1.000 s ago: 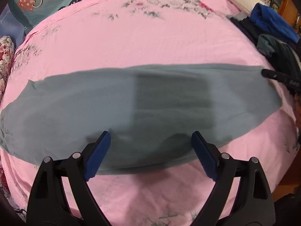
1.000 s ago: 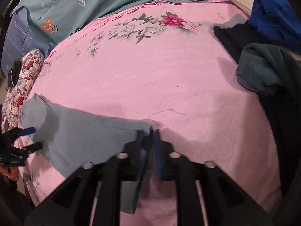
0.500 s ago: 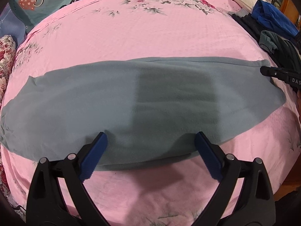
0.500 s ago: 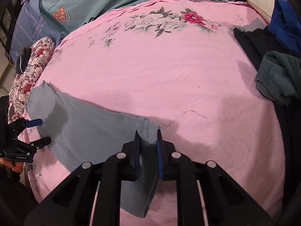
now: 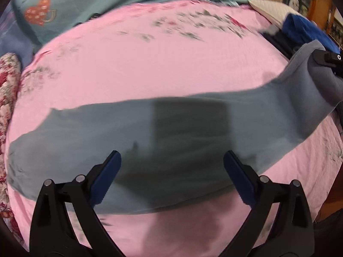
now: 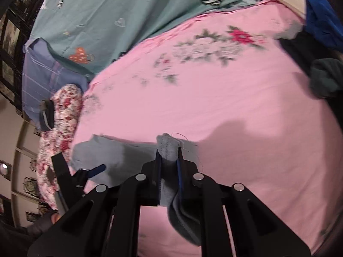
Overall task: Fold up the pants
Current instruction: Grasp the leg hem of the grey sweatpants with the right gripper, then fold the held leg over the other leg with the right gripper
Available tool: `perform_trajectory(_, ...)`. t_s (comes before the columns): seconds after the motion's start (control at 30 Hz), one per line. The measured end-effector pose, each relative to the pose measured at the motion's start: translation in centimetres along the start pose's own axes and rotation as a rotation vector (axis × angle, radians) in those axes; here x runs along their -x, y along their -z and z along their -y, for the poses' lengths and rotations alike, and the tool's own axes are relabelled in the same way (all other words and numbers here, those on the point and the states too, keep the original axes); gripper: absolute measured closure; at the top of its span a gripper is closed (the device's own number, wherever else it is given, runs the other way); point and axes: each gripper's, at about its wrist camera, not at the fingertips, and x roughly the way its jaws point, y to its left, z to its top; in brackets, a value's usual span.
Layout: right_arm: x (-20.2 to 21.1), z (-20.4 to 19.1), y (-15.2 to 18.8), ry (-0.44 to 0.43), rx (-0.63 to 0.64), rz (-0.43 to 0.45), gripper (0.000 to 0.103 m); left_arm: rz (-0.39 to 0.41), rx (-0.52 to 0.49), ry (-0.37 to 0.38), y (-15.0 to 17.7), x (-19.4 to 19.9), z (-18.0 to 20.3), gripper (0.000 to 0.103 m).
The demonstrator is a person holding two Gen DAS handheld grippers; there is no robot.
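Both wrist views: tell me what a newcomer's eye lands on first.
The long grey fleece pants stretched across the pink floral bedsheet dominate the left wrist view. Their right end is lifted off the sheet, pinched in the right tongs, while the left tongs hover wide open over the middle. Dark and blue clothes pile at the bed's right edge.

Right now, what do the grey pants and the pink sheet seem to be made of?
Grey pants: probably soft fleece or brushed knit, matte, slightly fuzzy where the right gripper pinches them. Pink sheet: likely thin woven cotton, matte, floral print, fine wrinkles.
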Motion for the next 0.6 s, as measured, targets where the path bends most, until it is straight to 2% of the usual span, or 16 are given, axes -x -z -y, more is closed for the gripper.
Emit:
perform_trajectory(0.1, -3.1, -5.9, 0.1, -0.069, 0.008, -0.010, 0.091, 0.006, 0.118, -0.040, 1.5, 1.5, -6.0, 0.005)
perform_trajectory(0.2, -9.0, -11.1, 0.6, -0.118, -0.009, -0.058, 0.091, -0.010, 0.265, -0.075, 4.0, 2.7, -12.6, 0.005)
perform_trajectory(0.33, -17.1, -15.4, 2.4, -0.109, -0.006, -0.149, 0.091, -0.038, 0.398, -0.117, 7.7, 3.9, -18.9, 0.005)
perform_trajectory(0.4, -20.5, -16.7, 3.5, -0.085, 0.004, -0.191, 0.091, -0.050, 0.438, -0.125, 9.1, 4.3, -21.0, 0.005)
perform_trajectory(0.5, -23.8, -17.2, 5.0, -0.036, 0.003, -0.229, 0.083, -0.060, 0.472, -0.116, 10.3, 4.4, -22.9, 0.005)
perform_trajectory(0.53, -23.7, -17.2, 5.1, -0.036, 0.002, -0.235, 0.081, -0.061, 0.471, -0.110, 10.3, 4.4, -23.0, 0.005)
perform_trajectory(0.6, -22.0, -17.3, 4.9, -0.092, -0.012, -0.248, 0.076, -0.046, 0.458, -0.078, 10.0, 4.5, -23.1, 0.005)
